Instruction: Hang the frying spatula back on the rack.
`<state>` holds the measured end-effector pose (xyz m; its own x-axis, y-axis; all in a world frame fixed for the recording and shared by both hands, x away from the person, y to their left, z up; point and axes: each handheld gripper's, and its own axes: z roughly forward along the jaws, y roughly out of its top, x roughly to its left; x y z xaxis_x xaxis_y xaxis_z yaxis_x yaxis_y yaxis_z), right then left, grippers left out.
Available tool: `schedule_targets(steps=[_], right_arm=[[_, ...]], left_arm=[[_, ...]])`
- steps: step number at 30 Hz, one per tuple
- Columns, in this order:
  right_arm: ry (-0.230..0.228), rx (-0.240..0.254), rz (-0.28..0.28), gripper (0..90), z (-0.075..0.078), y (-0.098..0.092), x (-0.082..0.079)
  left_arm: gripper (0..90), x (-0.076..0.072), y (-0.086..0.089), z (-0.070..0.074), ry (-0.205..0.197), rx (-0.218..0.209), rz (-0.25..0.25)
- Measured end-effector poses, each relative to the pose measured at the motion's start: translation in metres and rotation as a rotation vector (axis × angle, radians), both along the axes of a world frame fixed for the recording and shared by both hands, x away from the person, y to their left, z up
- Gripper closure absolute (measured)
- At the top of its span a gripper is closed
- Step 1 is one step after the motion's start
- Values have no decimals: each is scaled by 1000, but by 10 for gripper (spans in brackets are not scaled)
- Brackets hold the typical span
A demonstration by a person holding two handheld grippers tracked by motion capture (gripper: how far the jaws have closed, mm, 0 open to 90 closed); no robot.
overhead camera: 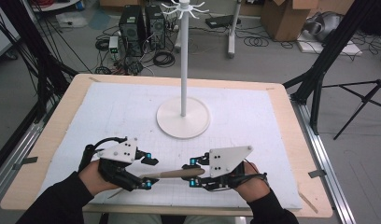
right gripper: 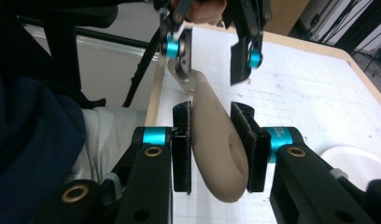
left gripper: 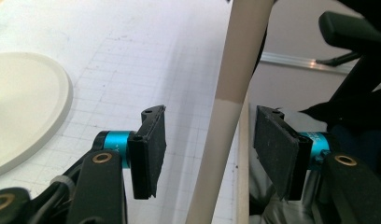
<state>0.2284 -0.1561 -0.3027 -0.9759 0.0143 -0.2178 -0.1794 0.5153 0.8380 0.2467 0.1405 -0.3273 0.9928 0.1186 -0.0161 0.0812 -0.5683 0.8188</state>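
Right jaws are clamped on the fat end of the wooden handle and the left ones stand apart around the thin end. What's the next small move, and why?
Probably draw the left gripper back off the wooden handle. Its jaws stand apart on either side of the slim end with gaps showing, so they carry nothing. The right gripper is pressed on the thick end and bears the piece alone. Once clear, it could carry the handle toward the white stand.

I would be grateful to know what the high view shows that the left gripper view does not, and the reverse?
The high view adds the white stand's tall pole with hooks on top, and the right gripper shut on the beige wooden handle. The left gripper view adds a close look at the left gripper: its black pads stand clear of that handle on both sides. Shared: the handle, the stand's round white base and the white gridded mat.
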Motion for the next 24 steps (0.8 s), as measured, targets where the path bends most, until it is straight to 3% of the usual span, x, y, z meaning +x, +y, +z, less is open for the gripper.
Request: schedule_targets(steps=[5, 14, 20, 24], right_arm=[[20, 13, -19, 709, 6, 1, 0], [3, 18, -13, 711, 22, 7, 0], [39, 28, -18, 714, 25, 9, 2], [54, 32, -28, 715, 25, 10, 3]], left_arm=[[483, -5, -10, -3, -20, 46, -21], [639, -5, -15, -3, -46, 48, -12], [731, -5, -14, -1, -66, 54, 8], [741, -6, -15, -1, -89, 59, 23]])
